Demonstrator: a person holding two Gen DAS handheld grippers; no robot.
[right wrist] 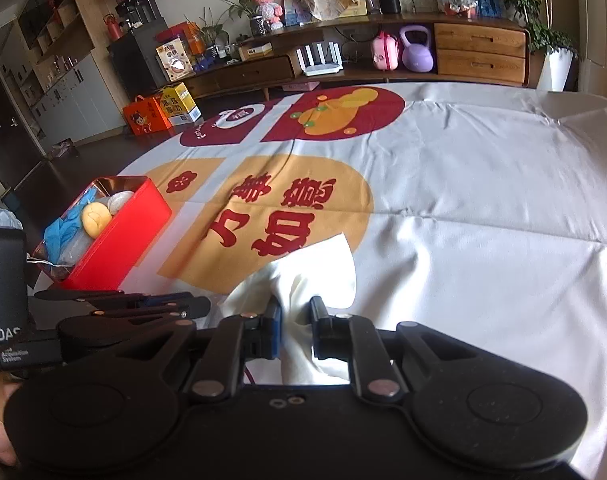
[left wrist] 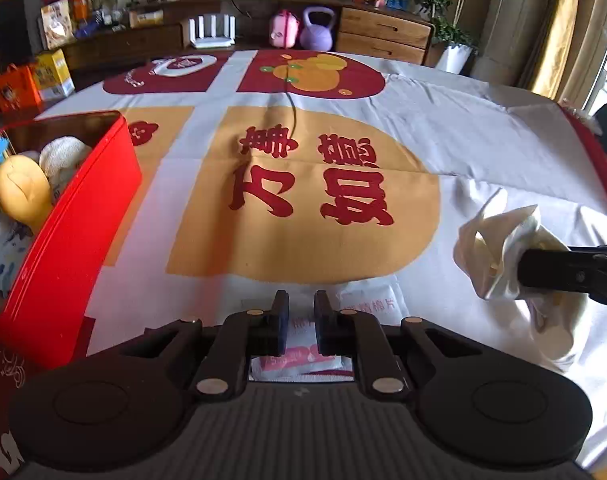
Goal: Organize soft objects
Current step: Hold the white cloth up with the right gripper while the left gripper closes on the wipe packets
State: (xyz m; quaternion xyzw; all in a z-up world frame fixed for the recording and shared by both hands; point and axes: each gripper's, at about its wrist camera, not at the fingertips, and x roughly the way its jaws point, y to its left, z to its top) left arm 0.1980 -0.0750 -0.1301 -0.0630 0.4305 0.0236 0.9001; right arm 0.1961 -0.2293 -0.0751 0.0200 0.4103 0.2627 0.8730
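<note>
Your right gripper (right wrist: 295, 330) is clamping its fingers (right wrist: 272, 330) on a crumpled white tissue (right wrist: 303, 280), which is sitting on the desk (right wrist: 483, 200) near right of the printed cloth's orange patch. Your left gripper (left wrist: 301, 322) is hovering with fingers (left wrist: 280, 322) slightly apart, gripping nothing, over a pink-and-white packet (left wrist: 303, 354). The red box (left wrist: 75, 224) is standing at left, holding a yellow plush (left wrist: 21, 192) and blue gloves (right wrist: 59, 236).

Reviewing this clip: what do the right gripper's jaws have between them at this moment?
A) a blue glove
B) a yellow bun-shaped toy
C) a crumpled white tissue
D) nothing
C: the right wrist view shows the right gripper with its jaws either side of the crumpled white tissue; the left view shows the same.
</note>
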